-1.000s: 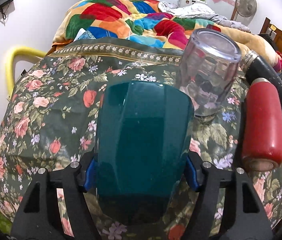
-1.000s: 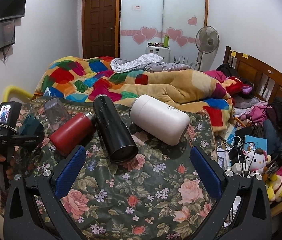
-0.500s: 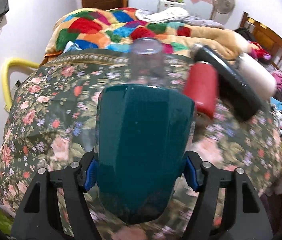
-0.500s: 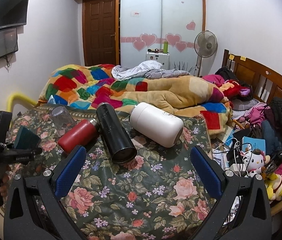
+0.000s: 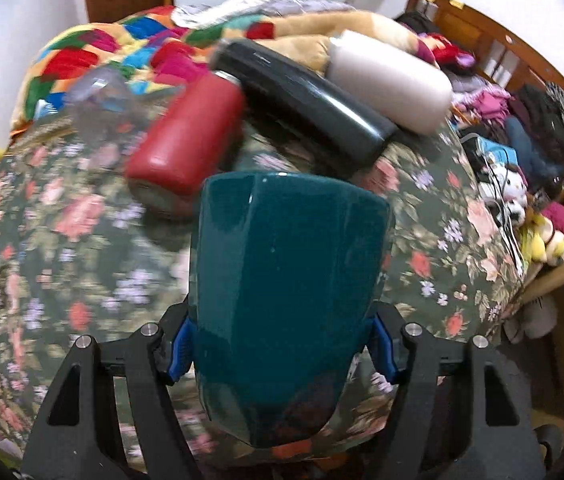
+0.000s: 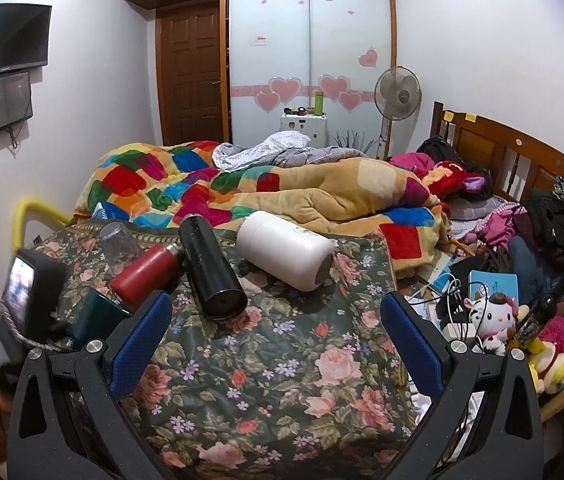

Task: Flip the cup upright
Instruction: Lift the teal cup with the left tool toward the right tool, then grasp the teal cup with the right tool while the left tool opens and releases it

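My left gripper [image 5: 280, 350] is shut on a dark teal faceted cup [image 5: 285, 292] and holds it above the floral cloth [image 5: 62, 248], its flat end pointing away from the camera. In the right wrist view the teal cup [image 6: 94, 314] shows at the left behind the left gripper's body [image 6: 22, 304]. My right gripper [image 6: 276, 338] is open and empty over the floral cloth [image 6: 282, 364].
A red flask [image 5: 186, 144], a black flask [image 5: 305, 100] and a white flask [image 5: 389, 80] lie on their sides beyond the cup. A clear glass [image 5: 98, 108] stands mouth-down at the far left. Soft toys [image 6: 493, 320] and clutter fill the right edge.
The left gripper has swung right with the teal cup; the flasks now lie straight ahead of it and the clear glass is off to the left. The right gripper has drawn back a little.
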A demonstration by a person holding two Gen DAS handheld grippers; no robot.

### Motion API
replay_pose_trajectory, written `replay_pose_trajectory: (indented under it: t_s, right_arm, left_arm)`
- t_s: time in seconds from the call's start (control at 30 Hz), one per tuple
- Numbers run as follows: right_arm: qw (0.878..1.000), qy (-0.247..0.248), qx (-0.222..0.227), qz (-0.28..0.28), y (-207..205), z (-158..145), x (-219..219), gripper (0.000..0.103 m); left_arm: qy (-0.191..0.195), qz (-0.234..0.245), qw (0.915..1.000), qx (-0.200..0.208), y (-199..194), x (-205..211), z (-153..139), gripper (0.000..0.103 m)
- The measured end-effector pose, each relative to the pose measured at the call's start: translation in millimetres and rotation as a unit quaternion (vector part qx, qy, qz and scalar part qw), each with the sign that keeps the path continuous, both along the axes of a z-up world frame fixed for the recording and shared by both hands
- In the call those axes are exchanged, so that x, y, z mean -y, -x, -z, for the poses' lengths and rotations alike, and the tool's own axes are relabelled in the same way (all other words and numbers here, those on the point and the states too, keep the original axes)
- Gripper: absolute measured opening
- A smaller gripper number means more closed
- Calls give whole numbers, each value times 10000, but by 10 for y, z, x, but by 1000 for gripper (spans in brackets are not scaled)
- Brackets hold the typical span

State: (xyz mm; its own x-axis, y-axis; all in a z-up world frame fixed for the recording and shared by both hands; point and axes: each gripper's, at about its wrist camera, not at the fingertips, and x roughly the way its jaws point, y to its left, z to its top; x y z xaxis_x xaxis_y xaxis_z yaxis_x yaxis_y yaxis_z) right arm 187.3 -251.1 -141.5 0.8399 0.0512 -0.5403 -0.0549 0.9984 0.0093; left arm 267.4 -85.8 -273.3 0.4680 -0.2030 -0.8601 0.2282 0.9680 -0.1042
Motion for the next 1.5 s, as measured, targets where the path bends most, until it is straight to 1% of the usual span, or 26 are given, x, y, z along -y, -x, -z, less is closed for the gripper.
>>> replay_pose_trajectory:
  t_s: [0.17,0.3,0.47,0.6,0.77,0.83,1.0,1.07,1.27,1.4,1.5]
  right_arm:
    - [9999,-3,-101,-14,-24,70,56,103]
    - [9998,-42,-179,-79,-27,111,50,103]
    - [9995,-50,-262,-190,-30,153,-8,103]
    - [9992,-28,-290,-274,-24,161,-65,103]
    - [9990,15,-289,-349,-4,144,-121,103]
    - [9989,44,-282,-369,6,136,-139,103]
    - [9987,81,-286,-422,58,114,-173,103]
    - [9986,103,-291,-441,77,111,-185,103]
    - [9982,134,-320,-479,99,96,-233,103]
    - [9979,167,-399,-490,76,111,-278,103]
    - [9971,149,-538,-522,38,161,-319,103]
  left_arm:
    - [-6,191,9996,-201,-35,229,170,69]
    - [-151,297,9992,-222,-55,344,235,69]
    - [-223,320,9991,-169,-88,407,252,69]
    - [-475,411,9980,-84,-83,501,283,70]
    - [-428,551,9976,-44,-48,527,266,70]
    - [-433,608,9972,-33,-21,504,252,70]
    - [-569,579,9967,88,93,431,181,70]
    - [-537,607,9967,97,149,406,150,72]
    - [-465,630,9966,251,404,246,-7,72]
    - [-353,489,9976,335,531,29,-124,72]
    - [-333,283,9982,419,592,-177,-190,74]
